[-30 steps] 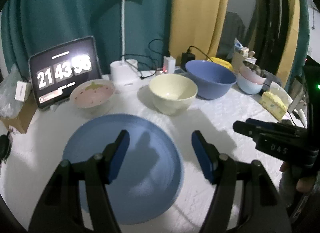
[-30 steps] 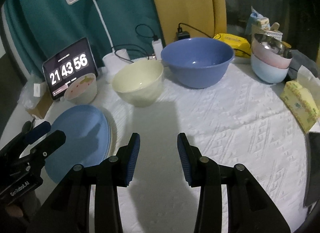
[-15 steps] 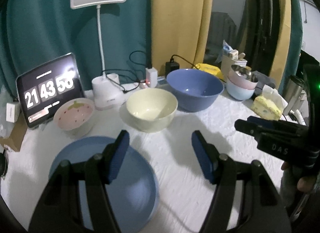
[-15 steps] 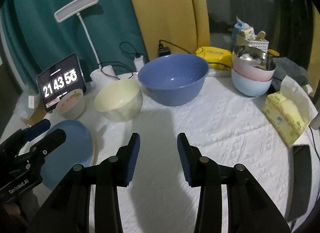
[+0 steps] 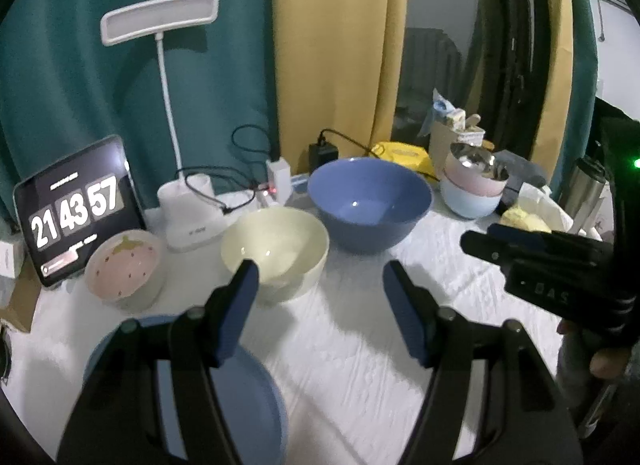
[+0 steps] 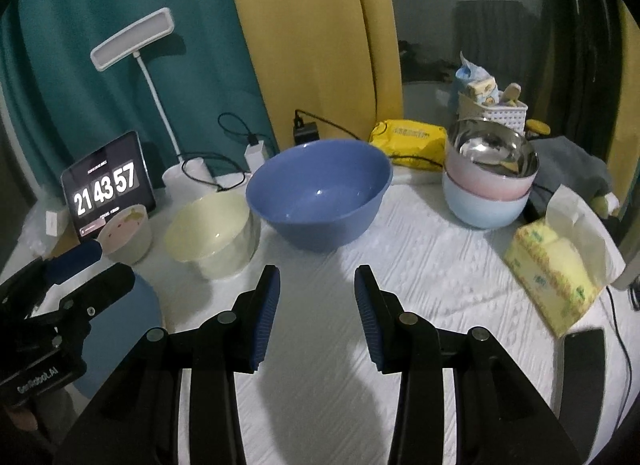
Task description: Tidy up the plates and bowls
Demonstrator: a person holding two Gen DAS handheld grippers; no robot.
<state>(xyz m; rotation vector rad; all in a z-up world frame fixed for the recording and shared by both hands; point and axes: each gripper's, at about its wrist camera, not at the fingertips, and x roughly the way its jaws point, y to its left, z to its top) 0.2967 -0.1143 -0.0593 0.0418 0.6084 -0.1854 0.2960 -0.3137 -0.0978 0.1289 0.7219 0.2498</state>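
A blue plate lies at the near left of the white table, under my open, empty left gripper. Behind it stand a pink strawberry bowl, a cream bowl and a large blue bowl. My right gripper is open and empty over bare cloth, in front of the blue bowl and right of the cream bowl. A stack of a steel, a pink and a pale blue bowl stands at the back right. The plate shows at the left, partly hidden by the left gripper.
A tablet clock, a white desk lamp and chargers with cables line the back edge. A tissue pack, a dark phone and a yellow packet lie at the right.
Both grippers have lifted and drawn back from the table; the left one has swung right off the blue plate toward the cream bowl. Both stay open.
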